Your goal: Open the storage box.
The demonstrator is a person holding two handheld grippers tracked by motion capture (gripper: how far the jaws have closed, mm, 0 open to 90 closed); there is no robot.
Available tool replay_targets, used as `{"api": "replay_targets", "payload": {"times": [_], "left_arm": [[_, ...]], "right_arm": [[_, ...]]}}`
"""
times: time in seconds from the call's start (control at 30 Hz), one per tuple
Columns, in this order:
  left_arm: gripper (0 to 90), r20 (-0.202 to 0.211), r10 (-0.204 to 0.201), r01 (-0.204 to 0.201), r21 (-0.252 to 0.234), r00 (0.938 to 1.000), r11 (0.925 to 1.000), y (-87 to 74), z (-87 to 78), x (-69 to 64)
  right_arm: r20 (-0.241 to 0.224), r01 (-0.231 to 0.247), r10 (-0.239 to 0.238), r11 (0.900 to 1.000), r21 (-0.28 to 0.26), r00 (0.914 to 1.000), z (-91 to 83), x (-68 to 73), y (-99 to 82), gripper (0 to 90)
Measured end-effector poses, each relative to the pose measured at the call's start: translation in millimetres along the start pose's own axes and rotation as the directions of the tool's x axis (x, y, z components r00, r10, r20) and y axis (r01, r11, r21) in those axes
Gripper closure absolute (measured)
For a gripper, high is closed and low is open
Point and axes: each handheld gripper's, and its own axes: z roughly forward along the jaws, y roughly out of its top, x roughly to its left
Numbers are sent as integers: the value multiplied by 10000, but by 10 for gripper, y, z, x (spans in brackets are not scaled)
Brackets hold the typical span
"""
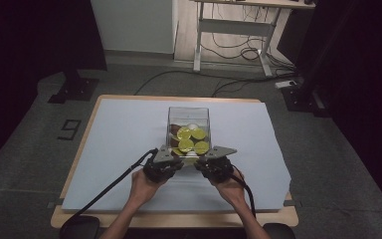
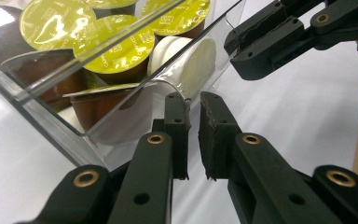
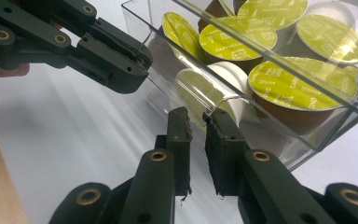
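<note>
- Tabletop: fills the middle of the high view. A pale sheet covers it; a wooden edge shows along the left and bottom sides.
- Desk: stands on the floor at the top centre of the high view, well behind the tabletop, with loose cables beneath it.
- Clear box: sits on the sheet at the centre of the high view, just above both tongs. In the left gripper view its wall crosses the upper left of the frame; in the right gripper view it occupies the upper right.
- Left tongs: held in the person's left hand, lower centre of the high view, tips at the near left corner of the box. In the left gripper view the jaws are clenched to a narrow slit, empty, tips at the rounded lower edge of the box.
- Right tongs: held in the right hand, tips at the near right corner. In the right gripper view the jaws are nearly clenched, empty; contact with the box wall cannot be determined.
- Coffee pods: yellow-green foil lids, packed together inside the box.
- White pod: lies on its side against the near wall of the box, just beyond the tips of both tongs.
</note>
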Motion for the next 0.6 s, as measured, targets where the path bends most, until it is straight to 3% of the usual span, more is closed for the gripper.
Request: {"api": "replay_targets", "payload": {"times": [0.6], "left_arm": [[817, 177, 121, -116, -268, 9998, 9996, -137, -99, -174]], "right_arm": [[-349, -61, 65, 9999, 111, 9994, -100, 164, -99, 784]]}}
